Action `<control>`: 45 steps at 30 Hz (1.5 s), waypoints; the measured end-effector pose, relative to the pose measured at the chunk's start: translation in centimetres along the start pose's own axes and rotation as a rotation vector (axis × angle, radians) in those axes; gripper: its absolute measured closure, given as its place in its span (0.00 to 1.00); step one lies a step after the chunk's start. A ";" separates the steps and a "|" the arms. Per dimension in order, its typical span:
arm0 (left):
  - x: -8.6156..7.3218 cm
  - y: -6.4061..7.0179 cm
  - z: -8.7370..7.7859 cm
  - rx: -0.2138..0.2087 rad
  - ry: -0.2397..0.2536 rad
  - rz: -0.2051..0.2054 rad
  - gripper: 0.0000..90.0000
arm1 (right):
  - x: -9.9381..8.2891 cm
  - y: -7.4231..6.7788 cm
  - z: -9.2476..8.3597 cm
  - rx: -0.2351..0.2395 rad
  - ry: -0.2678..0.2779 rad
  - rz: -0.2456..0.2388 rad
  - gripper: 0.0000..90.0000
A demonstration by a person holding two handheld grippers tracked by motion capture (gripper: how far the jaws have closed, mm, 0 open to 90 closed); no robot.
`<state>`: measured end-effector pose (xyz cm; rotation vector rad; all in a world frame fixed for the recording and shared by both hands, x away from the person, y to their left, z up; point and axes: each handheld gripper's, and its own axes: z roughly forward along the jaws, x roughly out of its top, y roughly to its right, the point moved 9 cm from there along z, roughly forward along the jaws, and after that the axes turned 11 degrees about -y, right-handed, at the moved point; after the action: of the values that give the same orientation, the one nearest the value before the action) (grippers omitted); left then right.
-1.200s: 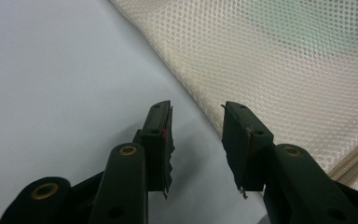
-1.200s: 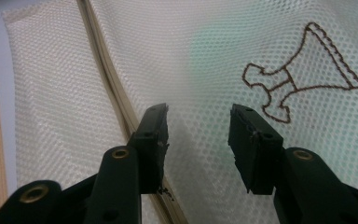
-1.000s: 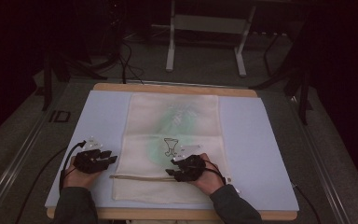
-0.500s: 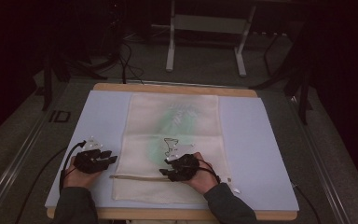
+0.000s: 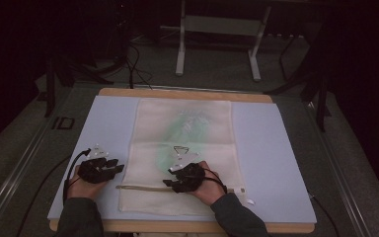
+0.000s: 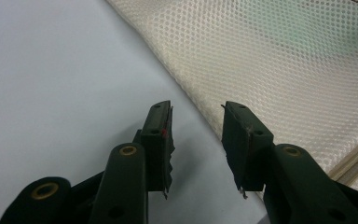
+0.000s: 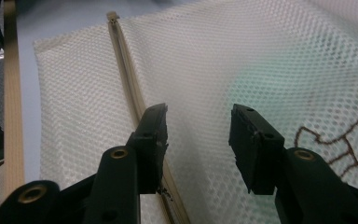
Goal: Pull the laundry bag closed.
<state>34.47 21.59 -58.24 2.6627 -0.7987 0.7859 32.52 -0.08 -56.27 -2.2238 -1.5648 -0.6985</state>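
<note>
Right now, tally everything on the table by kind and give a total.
Cream mesh zip bag: 1
Pale blue table mat: 1
Black two-finger grippers, both open: 2, left, right
Total: 4

The bag (image 7: 270,60) is cream cloth net, full of tiny holes, so it looks rough. A tan zip (image 7: 133,95) with a woven band runs along it. The mat (image 6: 51,93) at nine o'clock of the bag is pale blue, smooth and matt. The table (image 5: 187,93) has a wood edge. The left gripper (image 6: 196,135) and the right gripper (image 7: 198,137) are black matt plastic with small brass-like rings.
</note>
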 end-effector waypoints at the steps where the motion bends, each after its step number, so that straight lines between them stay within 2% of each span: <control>1: 0.0 0.0 0.0 0.000 -0.001 0.001 0.69 | 0.2 -0.1 0.1 0.002 0.002 -0.004 0.63; 14: 0.1 0.2 0.0 -0.018 0.000 0.002 0.71 | 1.3 -1.0 0.8 0.014 0.003 -0.028 0.64; 25: 0.0 0.2 0.0 -0.019 0.000 0.003 0.71 | 2.4 -2.2 2.1 0.046 -0.001 -0.056 0.72; 36: 0.0 0.1 0.0 -0.017 0.000 0.000 0.70 | 3.6 -3.5 3.4 0.080 0.005 -0.083 0.72; 45: 0.0 0.1 0.1 -0.018 -0.002 -0.004 0.69 | 4.4 -4.1 4.0 0.085 -0.004 -0.107 0.70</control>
<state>34.46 21.44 -58.29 2.6487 -0.7975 0.7713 30.63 6.84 -57.15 -2.0947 -1.6933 -0.6451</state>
